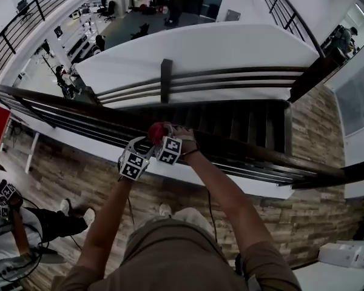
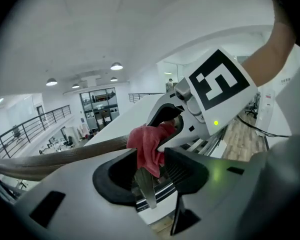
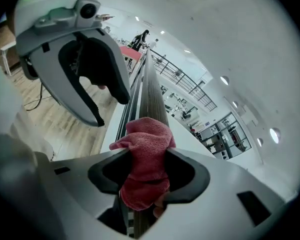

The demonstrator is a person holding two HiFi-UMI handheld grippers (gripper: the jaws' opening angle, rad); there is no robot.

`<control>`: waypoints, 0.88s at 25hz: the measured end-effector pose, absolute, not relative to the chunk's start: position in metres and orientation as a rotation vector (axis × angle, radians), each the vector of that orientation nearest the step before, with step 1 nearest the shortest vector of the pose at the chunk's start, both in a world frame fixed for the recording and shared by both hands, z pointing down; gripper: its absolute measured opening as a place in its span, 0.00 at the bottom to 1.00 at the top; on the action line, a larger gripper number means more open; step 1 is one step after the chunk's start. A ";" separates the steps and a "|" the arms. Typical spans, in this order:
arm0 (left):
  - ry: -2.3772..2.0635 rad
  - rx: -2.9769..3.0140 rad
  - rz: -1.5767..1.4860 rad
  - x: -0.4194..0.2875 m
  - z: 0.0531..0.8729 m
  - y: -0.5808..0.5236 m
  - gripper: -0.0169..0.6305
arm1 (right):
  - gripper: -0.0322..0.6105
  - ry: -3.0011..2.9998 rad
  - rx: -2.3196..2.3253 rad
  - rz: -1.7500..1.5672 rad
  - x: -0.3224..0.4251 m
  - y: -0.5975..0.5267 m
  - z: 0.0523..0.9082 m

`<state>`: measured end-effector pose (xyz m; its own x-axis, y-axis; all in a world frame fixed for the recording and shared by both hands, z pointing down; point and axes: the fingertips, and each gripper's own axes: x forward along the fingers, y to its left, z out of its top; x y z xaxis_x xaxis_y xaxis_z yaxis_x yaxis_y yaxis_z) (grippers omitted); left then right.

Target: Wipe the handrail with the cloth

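Wiping well means keeping the right gripper (image 3: pixel 145 170) clamped on the red cloth (image 3: pixel 147 139), pressing it flat atop the handrail (image 3: pixel 151 84) and dragging steadily, with the left gripper (image 2: pixel 150 170) jaws apart, clear.

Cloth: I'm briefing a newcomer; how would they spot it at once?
Find the long dark handrail above the stairs. Midway along it, the cloth is the small red wad pinched in the right gripper, the only soft red thing on it.
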<state>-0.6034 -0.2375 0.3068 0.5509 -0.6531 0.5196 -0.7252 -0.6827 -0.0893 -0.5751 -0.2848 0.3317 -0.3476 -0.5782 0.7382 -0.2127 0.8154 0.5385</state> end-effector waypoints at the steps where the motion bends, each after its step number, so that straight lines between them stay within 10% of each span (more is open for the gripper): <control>1: -1.199 2.642 0.780 -0.601 0.303 -0.238 0.31 | 0.38 -1.934 0.606 -0.413 -0.574 -0.286 0.330; 22: -1.310 2.515 0.695 -0.524 0.298 -0.210 0.23 | 0.31 -2.011 0.752 -0.170 -0.471 -0.269 0.320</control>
<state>-0.5237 -0.2101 0.2983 0.4904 -0.7112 0.5038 -0.8159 -0.5778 -0.0216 -0.4713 -0.2687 0.3198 -0.3614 -0.5714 0.7368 -0.4394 0.8013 0.4059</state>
